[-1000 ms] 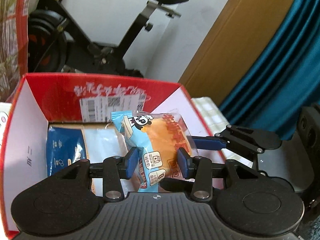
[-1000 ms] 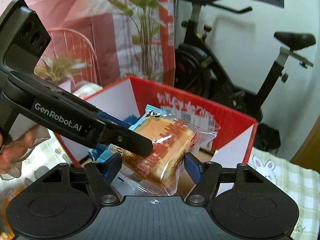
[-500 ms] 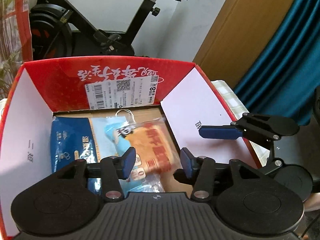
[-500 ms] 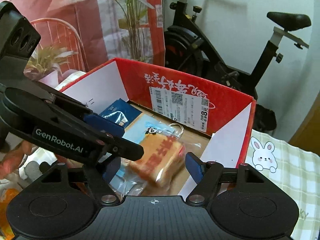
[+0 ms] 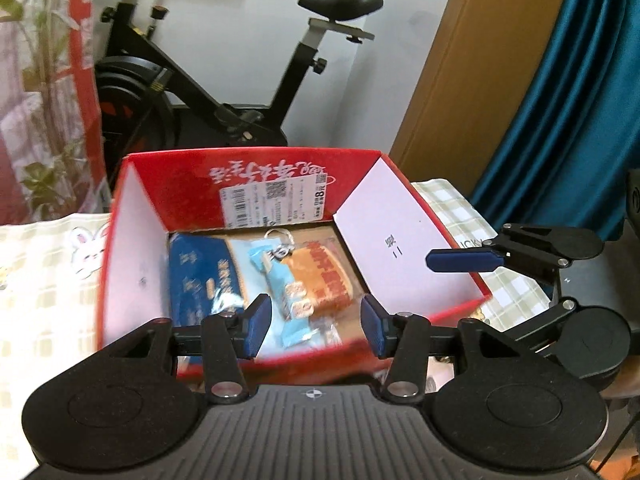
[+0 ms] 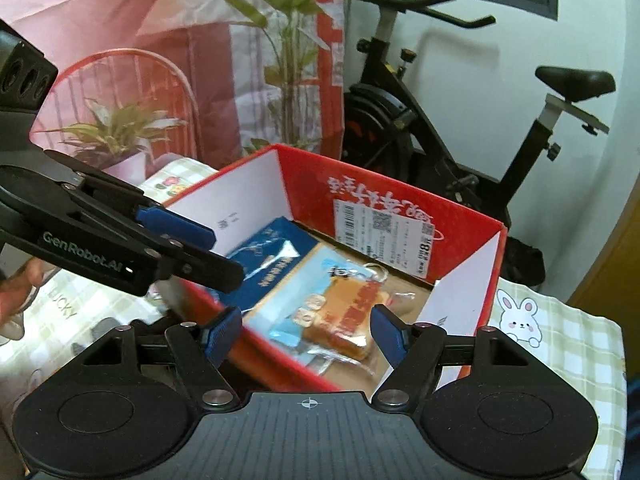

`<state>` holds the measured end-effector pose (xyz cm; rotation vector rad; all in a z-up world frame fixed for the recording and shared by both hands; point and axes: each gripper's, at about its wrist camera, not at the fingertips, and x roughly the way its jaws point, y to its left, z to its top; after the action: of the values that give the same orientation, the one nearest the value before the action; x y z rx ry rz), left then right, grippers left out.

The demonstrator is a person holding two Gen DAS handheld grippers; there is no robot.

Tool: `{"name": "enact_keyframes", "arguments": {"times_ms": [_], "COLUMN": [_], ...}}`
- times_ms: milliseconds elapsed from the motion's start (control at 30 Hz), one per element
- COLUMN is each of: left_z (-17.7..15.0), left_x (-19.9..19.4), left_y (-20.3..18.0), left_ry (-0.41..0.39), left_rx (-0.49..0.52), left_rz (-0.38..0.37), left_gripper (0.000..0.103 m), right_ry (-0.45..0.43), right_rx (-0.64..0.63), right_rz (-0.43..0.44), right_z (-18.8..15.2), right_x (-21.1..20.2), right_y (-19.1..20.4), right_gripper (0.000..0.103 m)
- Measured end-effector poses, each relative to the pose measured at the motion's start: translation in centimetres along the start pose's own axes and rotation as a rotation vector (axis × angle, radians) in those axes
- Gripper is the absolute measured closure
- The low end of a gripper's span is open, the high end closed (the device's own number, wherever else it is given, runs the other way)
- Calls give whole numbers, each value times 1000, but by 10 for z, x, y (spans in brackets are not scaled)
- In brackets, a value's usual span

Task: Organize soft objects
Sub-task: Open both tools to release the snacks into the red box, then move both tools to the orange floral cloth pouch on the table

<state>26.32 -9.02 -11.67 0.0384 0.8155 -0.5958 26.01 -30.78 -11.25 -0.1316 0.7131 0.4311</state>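
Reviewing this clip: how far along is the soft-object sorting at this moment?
Done: the bread packet and a blue pack lie inside the red box. In hand: nothing; left gripper and right gripper have open, empty jaws. Anything left lies outside these views.

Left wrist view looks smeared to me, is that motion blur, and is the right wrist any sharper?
Left wrist view: red box and bread packet are streaked, blur strongest at the near rim; the left claw stays crisp. Right wrist view: the bread packet and box label are sharper, with mild blur on the plant; fisheye bends both views' edges.
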Motion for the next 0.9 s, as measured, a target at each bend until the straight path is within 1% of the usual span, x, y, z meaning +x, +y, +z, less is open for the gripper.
{"name": "enact_keyframes", "arguments": {"times_ms": [167,333,467,567,600,667,700,733,767,800,900], "left_z": [-29,-61,-92,-116,-122,-136,-144,-151,-158,-163,-171], "left_x": [-31,-53,-63,-71,-73,-76,-77,-76,-75,-74,-73], "left_y": [-1,4,7,14,16,22,25,28,30,32,38], "left_ry": [-9,-14,-7,-9,-13,-40,-45,-43,-41,-37,-32], "left_rx": [7,-16,-28,-59,-69,-110,-144,-173,-198,-211,-237], "left_rz": [25,36,64,81,96,138,148,141,134,135,144], "left_gripper": [52,51,51,51,51,49,48,48,48,48,46], "right_ry": [-7,21,49,65,73,89,81,75,66,66,50], "right_rx": [-12,-13,17,42,54,70,93,129,214,214,287], "right_rz": [28,53,65,58,51,11,-4,-7,-17,-17,-10], "right_z": [-17,-43,-68,-87,-94,-107,-114,-122,-136,-136,-152], "right_x": [-18,-24,-23,-24,-24,-25,-27,-29,-32,-32,-37], "right_y": [23,45,60,69,72,78,80,81,82,82,86], "right_gripper": [35,35,36,36,36,36,36,36,36,36,35]}}
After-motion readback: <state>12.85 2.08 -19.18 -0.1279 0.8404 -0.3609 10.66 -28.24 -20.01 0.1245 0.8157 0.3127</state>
